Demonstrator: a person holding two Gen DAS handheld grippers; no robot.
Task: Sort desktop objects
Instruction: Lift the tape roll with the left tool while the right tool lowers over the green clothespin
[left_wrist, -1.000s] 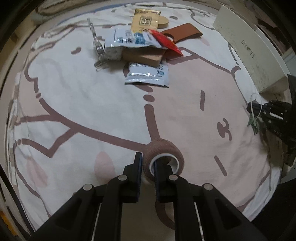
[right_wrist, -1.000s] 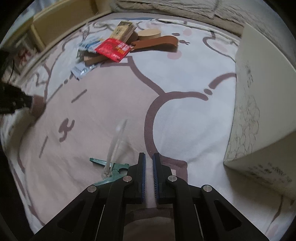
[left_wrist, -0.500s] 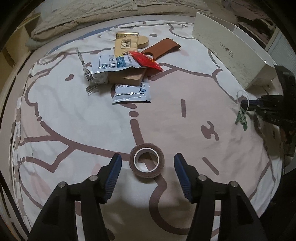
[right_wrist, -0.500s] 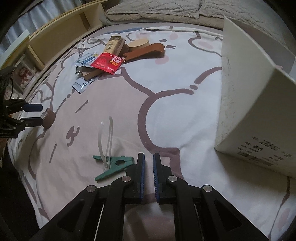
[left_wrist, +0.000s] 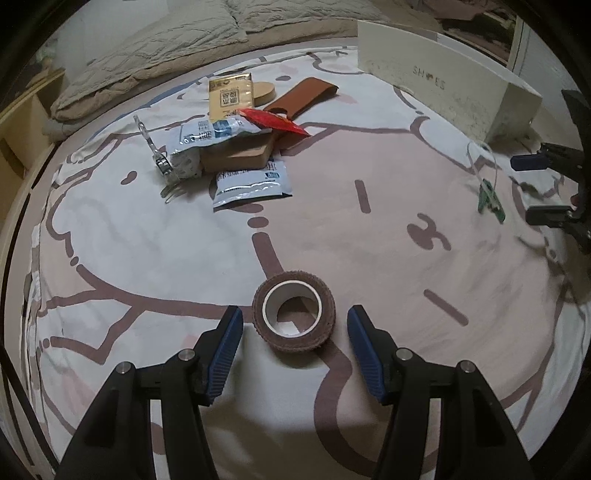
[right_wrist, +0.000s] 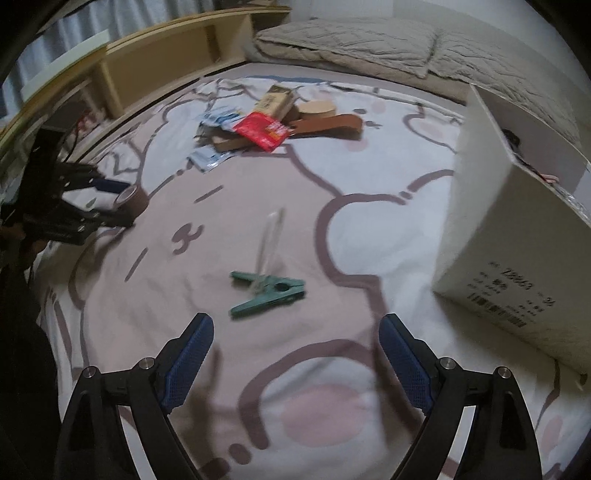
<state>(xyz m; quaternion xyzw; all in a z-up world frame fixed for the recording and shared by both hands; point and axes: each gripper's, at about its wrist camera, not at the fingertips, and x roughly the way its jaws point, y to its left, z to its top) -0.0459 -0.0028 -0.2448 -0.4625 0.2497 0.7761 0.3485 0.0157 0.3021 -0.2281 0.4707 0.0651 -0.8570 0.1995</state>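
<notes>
Left wrist view: my left claw (left_wrist: 294, 332) wide, pads clear of tape roll (left_wrist: 294, 315), which lies flat on bedsheet (left_wrist: 129, 236) between them. Right wrist view: my right claw (right_wrist: 295, 343) jaws just sprung wide, nothing between; green clothespin (right_wrist: 267, 293) lies on sheet just ahead. White box (right_wrist: 517, 236) stands right. Packets pile (left_wrist: 236, 147) far side.
</notes>
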